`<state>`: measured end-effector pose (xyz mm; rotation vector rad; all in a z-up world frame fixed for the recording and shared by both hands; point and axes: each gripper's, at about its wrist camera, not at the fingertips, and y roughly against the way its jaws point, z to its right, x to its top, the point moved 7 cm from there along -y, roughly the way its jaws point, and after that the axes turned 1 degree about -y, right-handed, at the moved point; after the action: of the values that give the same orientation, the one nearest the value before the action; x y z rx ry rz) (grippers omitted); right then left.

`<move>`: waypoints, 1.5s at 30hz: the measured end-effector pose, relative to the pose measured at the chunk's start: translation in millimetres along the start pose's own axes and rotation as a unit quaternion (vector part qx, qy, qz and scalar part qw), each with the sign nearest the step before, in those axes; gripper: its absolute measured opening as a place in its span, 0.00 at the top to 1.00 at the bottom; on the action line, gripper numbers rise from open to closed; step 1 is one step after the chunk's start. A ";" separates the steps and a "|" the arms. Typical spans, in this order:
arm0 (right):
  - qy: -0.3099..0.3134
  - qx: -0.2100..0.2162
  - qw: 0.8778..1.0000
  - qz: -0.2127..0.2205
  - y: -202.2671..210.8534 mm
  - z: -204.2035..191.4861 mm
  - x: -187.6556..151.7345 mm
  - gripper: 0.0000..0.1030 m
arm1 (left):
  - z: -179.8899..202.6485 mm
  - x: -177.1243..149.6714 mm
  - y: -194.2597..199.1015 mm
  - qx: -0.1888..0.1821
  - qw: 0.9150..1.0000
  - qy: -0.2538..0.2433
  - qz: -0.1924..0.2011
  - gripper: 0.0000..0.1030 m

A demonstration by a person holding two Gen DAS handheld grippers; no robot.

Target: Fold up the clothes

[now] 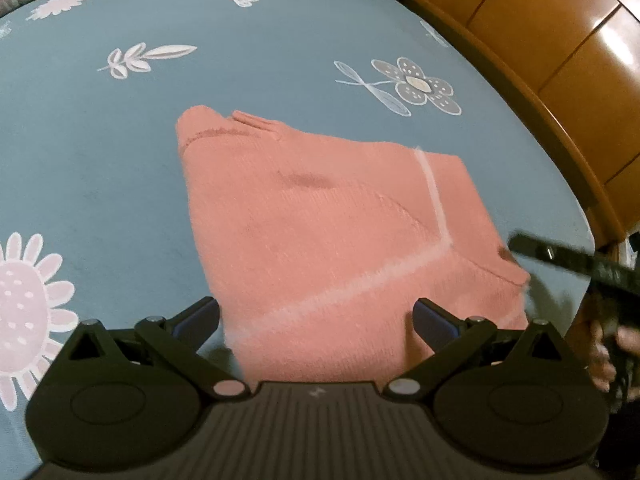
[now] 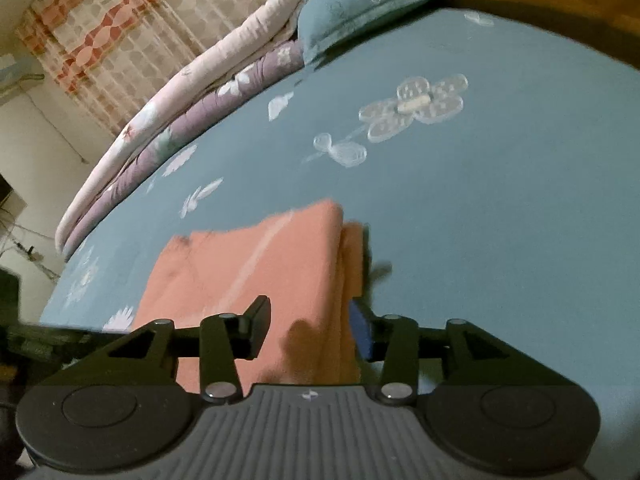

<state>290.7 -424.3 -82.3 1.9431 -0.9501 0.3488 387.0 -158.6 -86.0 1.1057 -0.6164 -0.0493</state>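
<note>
Seen from both wrist cameras: a folded salmon-pink knit garment (image 1: 320,232) lying on a bed (image 1: 100,152) with a blue-grey sheet printed with pale flowers and leaves. Crossed by two thin white stripes meeting at a corner, with one end bunched into a small ridge at the far left. Slightly blurred in both views.

Left tool (image 1: 316,322) at the bottom of its view, jaws spread wide, just over the near edge of the garment. Blue-padded fingertips (image 1: 434,320) on either side of the cloth, gripping nothing. At the right edge of this view, a blurred black bar of the other device and part of a hand (image 1: 608,356) behind it.

Right tool (image 2: 310,330) also spread wide, straddling the folded edge of the garment. One dark fingertip over the pink cloth, the blue-padded one just beside the stacked layers at the fold; contact with the cloth impossible to tell. Nothing clamped.

Beyond the garment, toward the head of the bed: a matching blue-grey pillow (image 2: 360,4) resting against rolled quilts (image 2: 192,92) in pale pink and purple. Along one side, a glossy wooden bed frame (image 1: 560,60). Behind the quilts, a checked red and cream curtain (image 2: 112,28).
</note>
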 end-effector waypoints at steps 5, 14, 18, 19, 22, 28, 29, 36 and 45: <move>0.003 -0.012 0.999 -0.029 16.9 -9.7 -34.2 0.52 | -0.8 1.2 -4.2 -0.003 1.000 -0.008 -0.005 0.01; 0.009 -0.058 0.995 -0.078 29.5 -14.1 -73.7 0.63 | -8.2 0.6 -5.2 -0.017 1.000 -0.013 -0.007 0.01; 0.025 -0.068 0.995 -0.064 37.4 -18.4 -65.3 0.54 | -13.3 -0.2 -2.1 -0.029 1.000 -0.003 -0.001 0.01; 0.025 -0.066 0.996 -0.055 37.0 -19.1 -59.4 0.47 | -14.8 -0.9 -1.4 -0.029 1.000 -0.001 0.000 0.01; 0.032 -0.040 0.998 -0.030 29.8 -32.6 -42.6 0.46 | -19.1 -3.8 0.7 -0.028 1.000 0.002 0.001 0.01; 0.059 0.015 0.998 -0.004 9.7 -63.1 -20.9 0.43 | -26.2 -6.9 5.1 -0.019 1.000 0.007 0.001 0.01; 0.066 0.012 0.998 -0.012 2.5 -65.4 -23.0 0.42 | -26.6 -7.2 5.6 -0.017 1.000 0.008 0.001 0.01; 0.047 0.006 0.998 -0.033 -11.3 -52.2 -30.8 0.45 | -26.1 -7.4 9.2 -0.023 1.000 0.014 0.008 0.01; 0.049 0.004 0.999 -0.015 6.5 -50.1 -19.9 0.34 | -18.9 -5.2 -11.2 -0.046 0.999 0.025 -0.014 0.01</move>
<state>279.2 -375.0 -62.6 1.9272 -0.8573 0.4265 394.8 -146.5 -103.4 1.0225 -0.5495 -0.0729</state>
